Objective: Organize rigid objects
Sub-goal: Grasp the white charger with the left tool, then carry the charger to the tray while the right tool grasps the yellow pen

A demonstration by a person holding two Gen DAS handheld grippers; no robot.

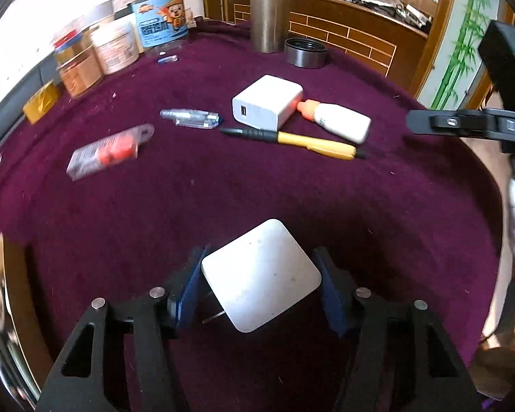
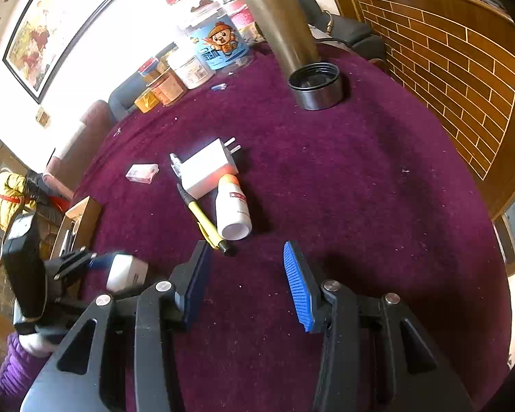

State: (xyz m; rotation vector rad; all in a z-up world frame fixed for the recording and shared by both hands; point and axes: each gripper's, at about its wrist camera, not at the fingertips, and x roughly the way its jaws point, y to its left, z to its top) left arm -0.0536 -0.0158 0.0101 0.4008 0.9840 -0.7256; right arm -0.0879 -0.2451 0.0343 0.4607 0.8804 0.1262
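Left wrist view: left gripper clamps one white charger above the purple cloth; beyond lie one second charger, one pen, one glue bottle. Right wrist view: right gripper gapes, holding nothing, near the pen.

A fuzzy, lint-flecked maroon cloth covers the desk. The white charger looks smooth matt plastic. At the far edge, the flask is brushed metal, the jars clear glossy plastic.

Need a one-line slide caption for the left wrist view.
Left gripper clamps a white charger above the purple cloth.
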